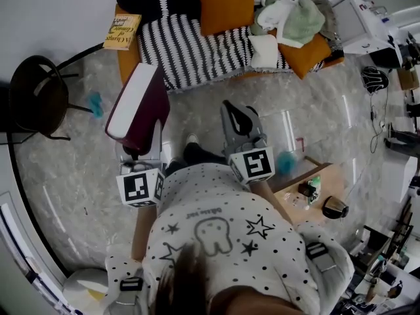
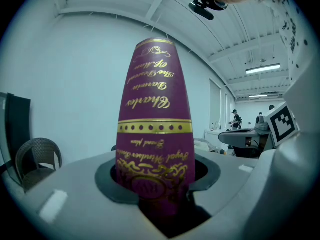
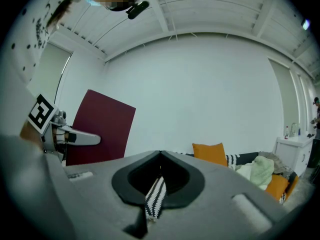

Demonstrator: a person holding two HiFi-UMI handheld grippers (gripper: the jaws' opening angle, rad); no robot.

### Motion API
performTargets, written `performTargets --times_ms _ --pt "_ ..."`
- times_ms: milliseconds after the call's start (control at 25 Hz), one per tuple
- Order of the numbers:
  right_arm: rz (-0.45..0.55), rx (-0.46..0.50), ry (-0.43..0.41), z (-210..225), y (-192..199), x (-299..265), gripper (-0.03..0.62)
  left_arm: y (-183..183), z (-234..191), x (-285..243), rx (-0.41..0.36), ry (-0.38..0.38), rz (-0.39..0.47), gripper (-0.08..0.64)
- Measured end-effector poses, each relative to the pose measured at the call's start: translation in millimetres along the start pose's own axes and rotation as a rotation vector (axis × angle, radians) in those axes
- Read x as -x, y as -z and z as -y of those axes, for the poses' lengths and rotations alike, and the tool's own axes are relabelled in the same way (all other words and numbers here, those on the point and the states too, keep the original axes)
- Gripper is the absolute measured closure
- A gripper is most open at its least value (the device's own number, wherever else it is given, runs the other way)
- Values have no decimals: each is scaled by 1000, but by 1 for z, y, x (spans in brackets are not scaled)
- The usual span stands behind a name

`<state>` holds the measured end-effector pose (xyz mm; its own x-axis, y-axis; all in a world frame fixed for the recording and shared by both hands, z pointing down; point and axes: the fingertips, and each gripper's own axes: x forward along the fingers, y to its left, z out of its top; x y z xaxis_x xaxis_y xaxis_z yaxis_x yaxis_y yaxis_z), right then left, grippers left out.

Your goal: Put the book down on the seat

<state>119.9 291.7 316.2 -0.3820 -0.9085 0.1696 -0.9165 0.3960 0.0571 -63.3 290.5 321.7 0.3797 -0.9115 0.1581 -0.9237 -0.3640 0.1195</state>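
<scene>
A maroon book (image 1: pixel 139 104) with white page edges and gold lettering on its spine (image 2: pixel 154 129) stands upright in my left gripper (image 1: pixel 140 148), which is shut on its lower end. It hangs over the floor, just short of the sofa's front left corner. The sofa seat (image 1: pixel 190 48) wears a black and white striped cover. My right gripper (image 1: pixel 231 111) is beside it on the right, shut with nothing in it. Through the slit between its jaws (image 3: pixel 159 159) a sliver of the striped cover shows. The right gripper view also shows the book (image 3: pixel 102 129) and my left gripper (image 3: pixel 60 134).
A second, yellow book (image 1: pixel 122 31) lies on the sofa's left arm. An orange cushion (image 1: pixel 224 4) and a heap of pale clothes (image 1: pixel 289 20) take up the seat's middle and right. A dark chair (image 1: pixel 36 94) stands left; a low wooden table (image 1: pixel 328 184) with small items stands right.
</scene>
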Motion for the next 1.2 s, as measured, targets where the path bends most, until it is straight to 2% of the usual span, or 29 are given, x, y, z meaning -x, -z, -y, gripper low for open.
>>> performTargets --times_ms 280,640,1200 --pt "14 10 -9 26 6 -10 592 0 6 -21 5 -22 2 329" --pt "-9 -11 9 34 10 -27 592 -1 -1 -42 9 -8 -10 328" --pt "-19 -36 38 44 -15 -118 592 -26 -60 -116 8 27 -43 328"
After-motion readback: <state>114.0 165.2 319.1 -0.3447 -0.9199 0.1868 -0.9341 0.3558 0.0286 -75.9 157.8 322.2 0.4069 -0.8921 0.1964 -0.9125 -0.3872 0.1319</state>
